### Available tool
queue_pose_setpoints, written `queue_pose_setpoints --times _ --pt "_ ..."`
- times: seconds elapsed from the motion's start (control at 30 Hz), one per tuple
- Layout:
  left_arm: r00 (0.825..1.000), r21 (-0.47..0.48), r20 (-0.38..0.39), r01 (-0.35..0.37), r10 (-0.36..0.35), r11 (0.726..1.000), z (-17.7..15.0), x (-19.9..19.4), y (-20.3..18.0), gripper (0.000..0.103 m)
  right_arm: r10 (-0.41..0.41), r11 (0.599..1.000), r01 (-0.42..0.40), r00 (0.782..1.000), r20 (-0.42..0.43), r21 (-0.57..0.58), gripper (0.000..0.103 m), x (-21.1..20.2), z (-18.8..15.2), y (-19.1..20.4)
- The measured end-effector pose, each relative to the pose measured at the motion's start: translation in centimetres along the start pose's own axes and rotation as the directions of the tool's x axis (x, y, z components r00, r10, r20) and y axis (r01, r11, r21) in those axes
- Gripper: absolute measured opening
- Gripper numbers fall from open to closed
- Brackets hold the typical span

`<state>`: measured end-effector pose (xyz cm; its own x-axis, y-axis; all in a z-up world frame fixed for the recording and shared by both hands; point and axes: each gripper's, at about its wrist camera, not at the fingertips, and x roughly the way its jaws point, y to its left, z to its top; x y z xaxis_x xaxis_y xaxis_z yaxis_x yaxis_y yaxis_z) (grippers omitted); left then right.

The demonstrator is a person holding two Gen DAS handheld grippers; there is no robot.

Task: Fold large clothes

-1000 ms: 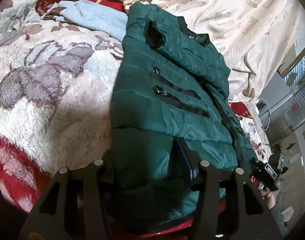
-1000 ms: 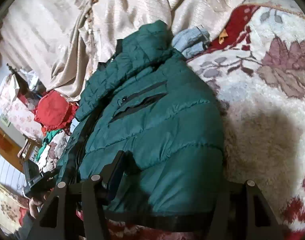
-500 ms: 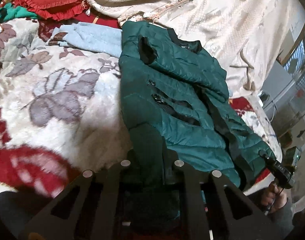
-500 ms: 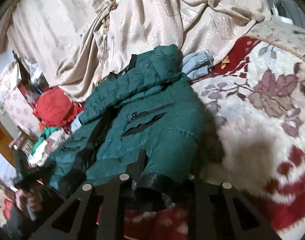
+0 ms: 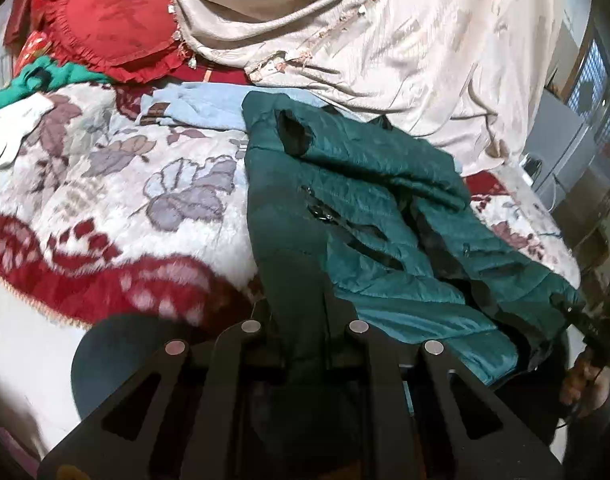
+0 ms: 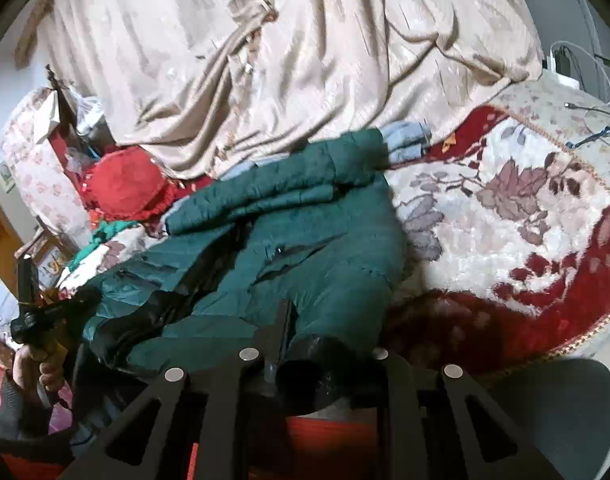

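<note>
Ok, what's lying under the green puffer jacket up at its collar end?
A light blue garment pokes out from under the green puffer jacket there, all of it on the floral blanket. How far the blue piece runs beneath the jacket is covered.

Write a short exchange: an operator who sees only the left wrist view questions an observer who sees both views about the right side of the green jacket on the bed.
Operator: My view shows the right tool only at the edge. What is it gripping?
Observer: The right tool is shut on the green jacket at its black hem band, bunched between the fingers.
Operator: Anything lying beyond that side of the bed?
Observer: A white charger with its cables sits past the far corner of the floral blanket.
</note>
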<state>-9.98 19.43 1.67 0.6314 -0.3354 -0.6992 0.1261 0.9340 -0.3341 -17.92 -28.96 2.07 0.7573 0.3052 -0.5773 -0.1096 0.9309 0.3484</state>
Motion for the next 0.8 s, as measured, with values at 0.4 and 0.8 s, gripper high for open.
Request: queue_pose_setpoints --times 0.4,0.8 --pt "0.988 0.056 -0.012 -0.153 0.154 0.987 -0.3 1.8 -2.2 0.013 -0.026 1.000 0.026 1.000 -0.018 0.004 0.018 1.1 0.4 0.2" --pt "0.968 0.068 0.019 -0.251 0.251 0.966 -1.8 2.6 -3.3 0.014 -0.105 0.994 0.104 0.994 -0.020 -0.042 0.018 2.9 -0.6 1.0"
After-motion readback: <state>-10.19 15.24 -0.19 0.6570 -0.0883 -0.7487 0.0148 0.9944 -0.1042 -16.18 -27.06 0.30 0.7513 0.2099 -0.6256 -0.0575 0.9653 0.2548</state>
